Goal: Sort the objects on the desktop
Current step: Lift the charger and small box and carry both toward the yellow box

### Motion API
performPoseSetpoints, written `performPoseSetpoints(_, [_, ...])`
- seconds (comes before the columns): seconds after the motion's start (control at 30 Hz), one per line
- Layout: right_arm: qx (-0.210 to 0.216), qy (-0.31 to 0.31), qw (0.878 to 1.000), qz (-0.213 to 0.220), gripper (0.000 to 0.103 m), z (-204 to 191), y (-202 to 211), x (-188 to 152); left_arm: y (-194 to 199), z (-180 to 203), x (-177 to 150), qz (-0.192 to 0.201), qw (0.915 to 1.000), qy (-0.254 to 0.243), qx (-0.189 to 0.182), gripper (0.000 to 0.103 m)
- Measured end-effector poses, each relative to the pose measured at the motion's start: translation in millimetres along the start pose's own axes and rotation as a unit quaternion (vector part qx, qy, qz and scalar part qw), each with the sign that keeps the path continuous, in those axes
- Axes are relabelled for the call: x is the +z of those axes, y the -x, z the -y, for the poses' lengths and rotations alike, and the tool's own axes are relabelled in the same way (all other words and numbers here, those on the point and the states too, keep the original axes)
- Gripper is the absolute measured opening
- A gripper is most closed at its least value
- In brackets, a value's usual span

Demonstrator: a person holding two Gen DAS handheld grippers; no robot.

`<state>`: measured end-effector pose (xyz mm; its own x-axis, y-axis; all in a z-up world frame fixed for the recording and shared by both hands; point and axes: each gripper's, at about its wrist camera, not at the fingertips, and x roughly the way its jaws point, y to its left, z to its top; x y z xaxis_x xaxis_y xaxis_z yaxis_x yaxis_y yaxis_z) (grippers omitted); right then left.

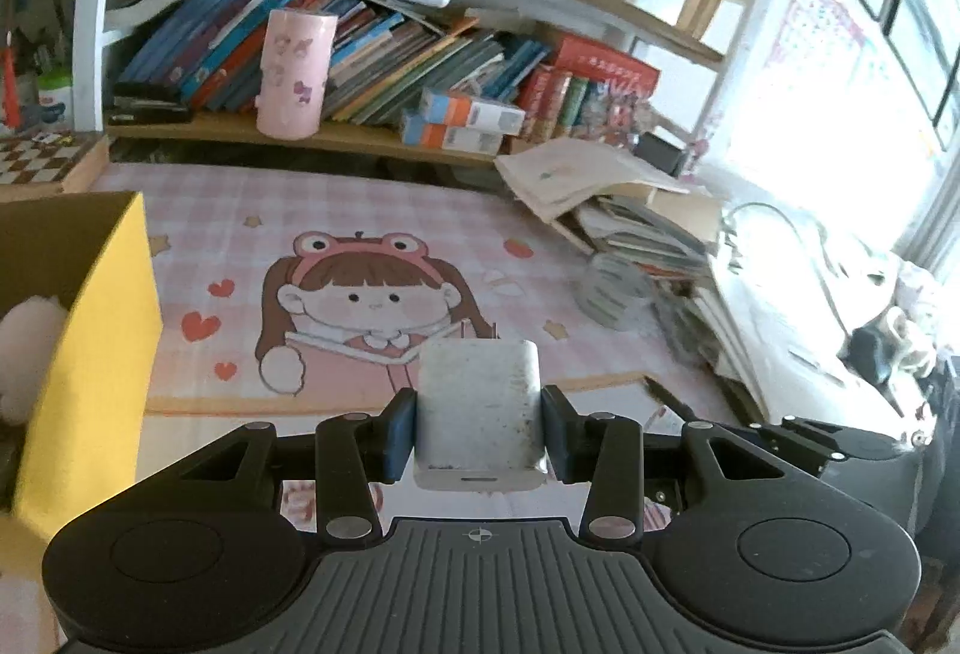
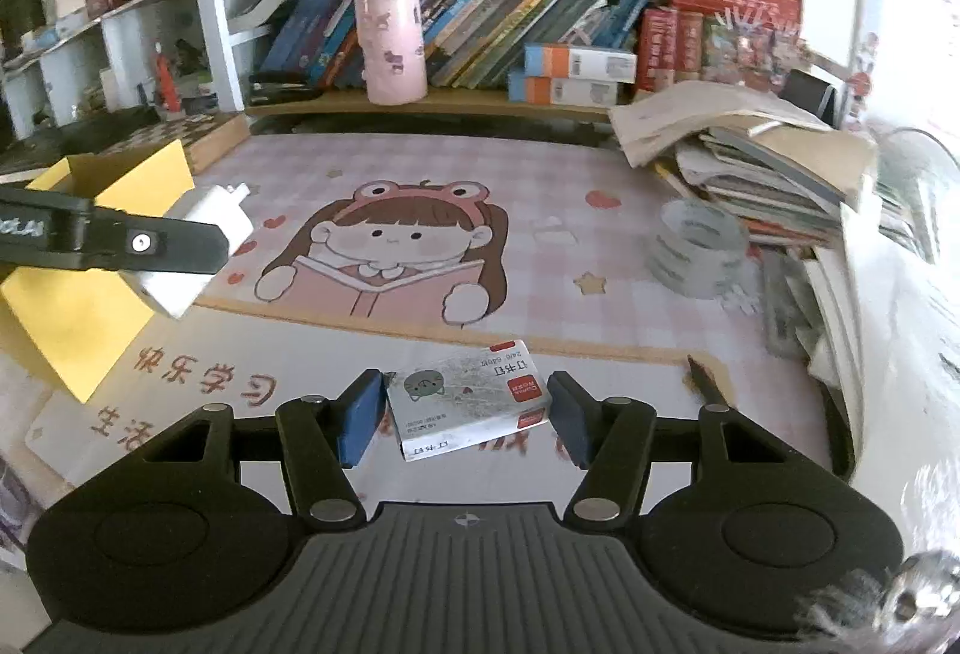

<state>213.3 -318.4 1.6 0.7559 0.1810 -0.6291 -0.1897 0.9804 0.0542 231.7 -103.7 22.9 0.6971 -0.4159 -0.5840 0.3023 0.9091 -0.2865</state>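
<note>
White charger point(image 1: 479, 411) clamped in left gripper point(image 1: 479, 429); right gripper point(image 2: 467, 417) open around staple box point(image 2: 471, 402).

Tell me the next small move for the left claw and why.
Probably carry it a little further left, over the yellow box's open top, then release. The left claw is shut on the white charger plug, which hangs above the pink desk mat, just right of the box. The right claw is open around the staples box.
</note>
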Motion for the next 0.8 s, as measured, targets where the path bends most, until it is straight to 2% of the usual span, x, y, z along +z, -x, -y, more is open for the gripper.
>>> performPoseSetpoints(0.37, [-0.006, -0.003, 1.000, -0.012, 0.056, -73.9, 43.8, -31.1, 69.4, -24.1, -53.9, -0.017, 0.9997, 0.002, -0.015, 0.042])
performPoseSetpoints(0.53, [-0.003, -0.001, 1.000, -0.013, 0.056, -104.2, 62.5, -46.1, 96.1, -44.1, -77.9, -0.030, 0.9995, 0.006, -0.008, 0.042])
performPoseSetpoints(0.8, [0.006, 0.006, 1.000, -0.021, 0.056, -140.9, 79.0, -64.7, 127.1, -64.6, -97.3, -0.022, 0.9996, 0.018, 0.000, 0.042])
